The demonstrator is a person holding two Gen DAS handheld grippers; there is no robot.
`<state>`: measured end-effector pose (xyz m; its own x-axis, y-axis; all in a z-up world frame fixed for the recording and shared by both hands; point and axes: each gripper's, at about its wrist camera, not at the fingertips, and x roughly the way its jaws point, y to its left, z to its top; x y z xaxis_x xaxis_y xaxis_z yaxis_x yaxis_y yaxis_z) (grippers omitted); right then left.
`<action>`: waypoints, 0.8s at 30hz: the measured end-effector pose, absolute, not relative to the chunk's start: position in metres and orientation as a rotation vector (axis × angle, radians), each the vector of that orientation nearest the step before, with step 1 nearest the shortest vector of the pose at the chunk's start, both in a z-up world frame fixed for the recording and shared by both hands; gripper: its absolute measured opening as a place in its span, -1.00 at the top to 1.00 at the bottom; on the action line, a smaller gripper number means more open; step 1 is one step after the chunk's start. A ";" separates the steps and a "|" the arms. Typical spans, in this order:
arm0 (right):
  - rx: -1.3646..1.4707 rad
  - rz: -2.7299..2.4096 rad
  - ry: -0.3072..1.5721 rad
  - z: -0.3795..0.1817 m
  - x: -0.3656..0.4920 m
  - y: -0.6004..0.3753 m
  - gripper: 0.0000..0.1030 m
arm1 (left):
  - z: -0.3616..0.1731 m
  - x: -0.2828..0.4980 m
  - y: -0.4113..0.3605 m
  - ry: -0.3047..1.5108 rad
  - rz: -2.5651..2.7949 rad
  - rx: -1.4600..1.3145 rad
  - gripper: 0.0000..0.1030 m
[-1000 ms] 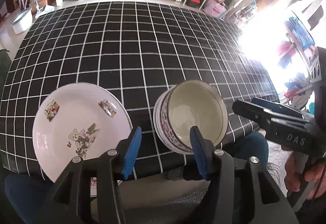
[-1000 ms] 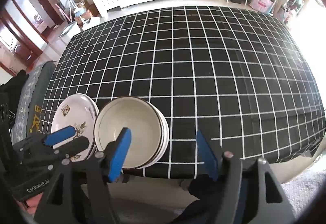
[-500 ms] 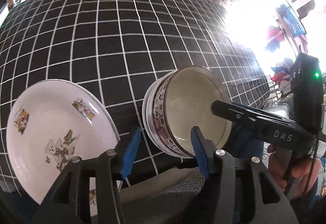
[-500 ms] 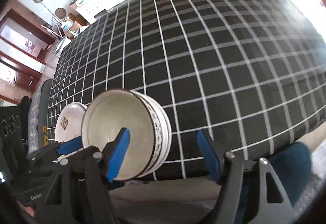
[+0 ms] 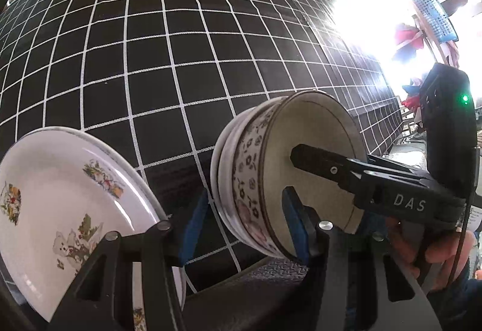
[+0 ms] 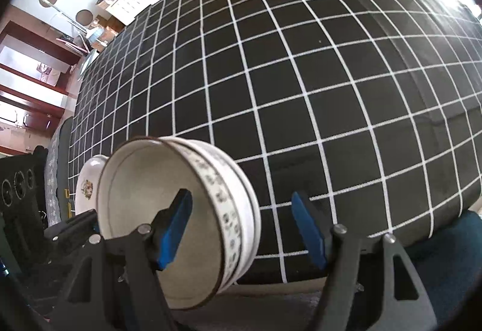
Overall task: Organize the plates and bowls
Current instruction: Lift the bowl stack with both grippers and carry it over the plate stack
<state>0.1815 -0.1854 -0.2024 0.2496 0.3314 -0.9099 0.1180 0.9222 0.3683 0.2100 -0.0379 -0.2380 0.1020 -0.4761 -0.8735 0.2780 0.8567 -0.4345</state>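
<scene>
Straddling the bowl stack [image 5: 256, 186] rim, left gripper [image 5: 241, 228] and right gripper [image 6: 241, 228], both agape.

At least two stacked bowls [image 5: 256, 180], two plates [image 5: 60, 204], one table [image 5: 180, 45].

The only readable lettering is "DAS", in white capitals (widely spaced) on the black side of the right gripper [image 5: 301, 156] as the left wrist view shows it; nothing else in either view can be read.
</scene>
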 end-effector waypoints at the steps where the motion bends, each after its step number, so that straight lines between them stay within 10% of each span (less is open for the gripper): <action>1: 0.408 0.154 1.326 -0.205 0.182 -0.186 -0.41 | -0.240 0.211 -0.038 1.364 -0.562 -0.171 0.06; 24: 0.620 0.161 1.331 -0.215 0.164 -0.203 -0.04 | -0.252 0.190 -0.058 1.378 -0.512 -0.170 0.03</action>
<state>0.1639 -0.2030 -0.2145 0.2527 0.4514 -0.8558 0.2341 0.8297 0.5068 0.1902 -0.0576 -0.2522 0.1027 -0.4417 -0.8912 0.2474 0.8792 -0.4072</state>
